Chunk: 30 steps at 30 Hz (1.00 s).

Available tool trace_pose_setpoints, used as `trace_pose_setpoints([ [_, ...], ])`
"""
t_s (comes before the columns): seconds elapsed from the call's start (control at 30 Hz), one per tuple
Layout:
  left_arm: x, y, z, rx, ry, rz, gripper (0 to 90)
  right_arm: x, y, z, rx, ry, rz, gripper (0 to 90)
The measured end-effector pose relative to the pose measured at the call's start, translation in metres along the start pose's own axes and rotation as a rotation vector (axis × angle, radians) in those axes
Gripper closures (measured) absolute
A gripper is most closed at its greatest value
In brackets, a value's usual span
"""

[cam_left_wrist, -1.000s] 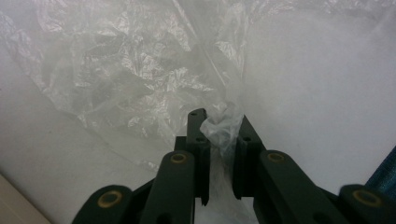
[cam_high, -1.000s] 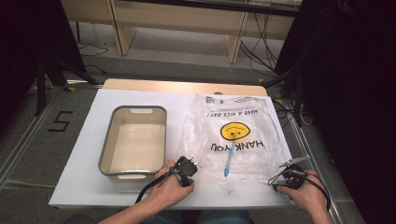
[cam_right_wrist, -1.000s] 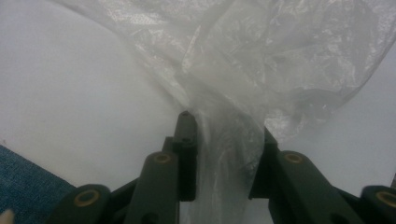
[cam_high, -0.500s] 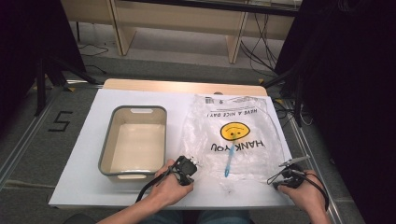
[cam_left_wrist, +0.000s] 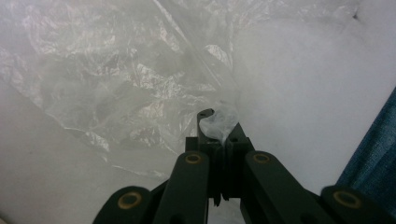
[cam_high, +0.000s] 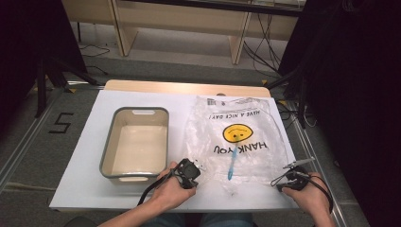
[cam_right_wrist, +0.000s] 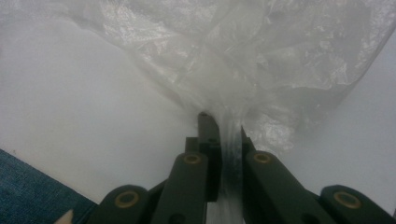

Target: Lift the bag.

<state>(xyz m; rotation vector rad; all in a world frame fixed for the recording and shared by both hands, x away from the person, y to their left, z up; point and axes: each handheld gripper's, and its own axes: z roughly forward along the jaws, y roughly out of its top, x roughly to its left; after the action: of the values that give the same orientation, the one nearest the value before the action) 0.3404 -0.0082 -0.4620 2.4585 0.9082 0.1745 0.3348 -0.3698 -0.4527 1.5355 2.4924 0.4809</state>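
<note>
A clear plastic bag printed with a yellow smiley and black lettering lies flat on the white table. A blue toothbrush-like stick lies inside it. At the bag's near left corner my left gripper is shut, and a crumpled bit of the film is pinched between its jaws. My right gripper holds the near right corner. Its jaws have just closed further and clamp a pleat of the bag.
A grey tub with a cream inside stands left of the bag, close to my left hand. A wooden strip runs along the table's far edge. Cables and dark stands surround the table on the floor.
</note>
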Motion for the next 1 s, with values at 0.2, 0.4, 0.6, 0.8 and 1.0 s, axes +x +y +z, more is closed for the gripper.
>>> trace_pose_setpoints([
  [0.2,0.002,0.005,-0.014,-0.072,0.005,0.031,89.1,-0.002,0.0,-0.003,-0.022,-0.011,0.009,89.7],
  [0.4,0.004,0.008,-0.026,-0.132,0.016,0.047,89.2,-0.001,0.002,-0.007,-0.051,-0.027,0.007,89.8],
  [0.6,0.007,0.012,-0.038,-0.204,0.04,0.049,89.2,-0.001,0.004,-0.012,-0.087,-0.045,0.014,89.9],
  [0.8,0.007,0.014,-0.048,-0.268,0.056,0.057,89.2,-0.001,0.005,-0.016,-0.121,-0.062,0.022,89.9],
  [1.0,0.008,0.016,-0.057,-0.334,0.068,0.063,89.3,-0.003,0.005,-0.019,-0.151,-0.079,0.027,89.9],
])
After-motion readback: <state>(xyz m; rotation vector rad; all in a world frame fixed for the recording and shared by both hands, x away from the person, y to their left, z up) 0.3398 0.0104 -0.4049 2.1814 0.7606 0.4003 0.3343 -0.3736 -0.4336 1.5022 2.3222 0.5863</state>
